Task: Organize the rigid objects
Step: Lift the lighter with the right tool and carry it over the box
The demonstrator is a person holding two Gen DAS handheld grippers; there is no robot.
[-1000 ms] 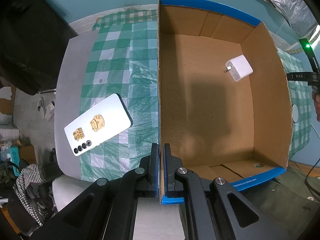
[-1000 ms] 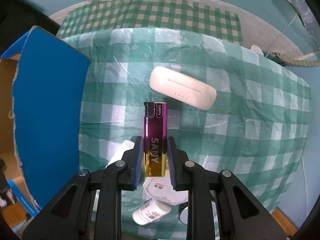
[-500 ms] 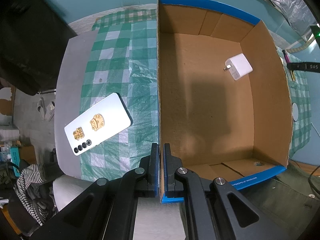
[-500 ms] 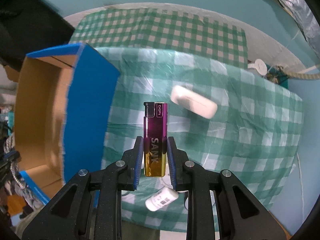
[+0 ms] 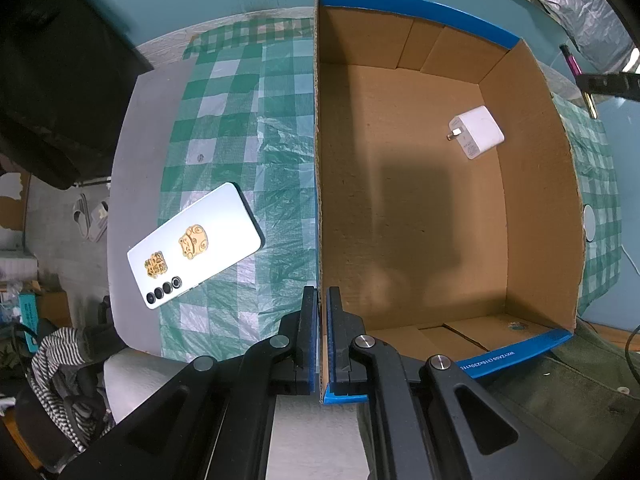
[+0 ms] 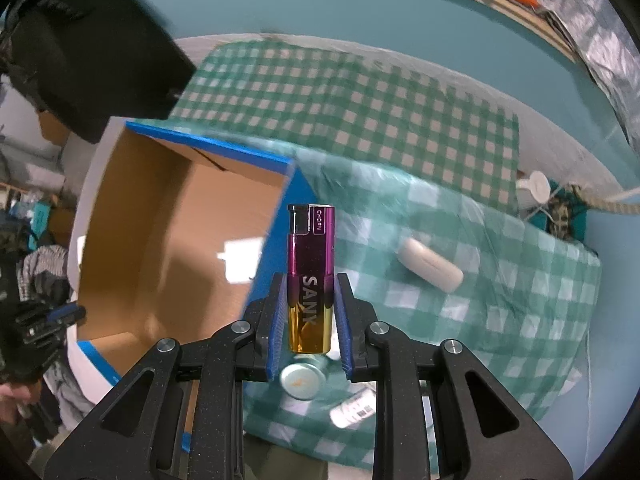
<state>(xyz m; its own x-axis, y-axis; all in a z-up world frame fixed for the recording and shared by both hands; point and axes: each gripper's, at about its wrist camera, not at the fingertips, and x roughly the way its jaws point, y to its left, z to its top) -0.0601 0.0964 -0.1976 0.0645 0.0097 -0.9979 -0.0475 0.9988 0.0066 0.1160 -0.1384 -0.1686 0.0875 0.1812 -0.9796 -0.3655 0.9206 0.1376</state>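
My left gripper [image 5: 322,312] is shut on the near left wall of an open cardboard box [image 5: 532,184] with blue outer sides. A white charger plug [image 5: 476,132] lies on the box floor at the far right. My right gripper [image 6: 310,308] is shut on a purple and gold lighter [image 6: 311,272], held upright above the checked cloth, just right of the box's right wall [image 6: 276,224]. The lighter's tip also shows in the left wrist view [image 5: 570,60] beyond the box's far right corner.
A white phone [image 5: 196,244] lies face down on the green checked cloth [image 5: 240,120] left of the box. A white earbud case [image 6: 430,266], a round tin [image 6: 302,380] and a small white bottle [image 6: 354,410] lie on the cloth on the right.
My right gripper has risen and swung left with the lighter, so the box's open inside now shows in its view. The left gripper has kept its hold on the box wall.
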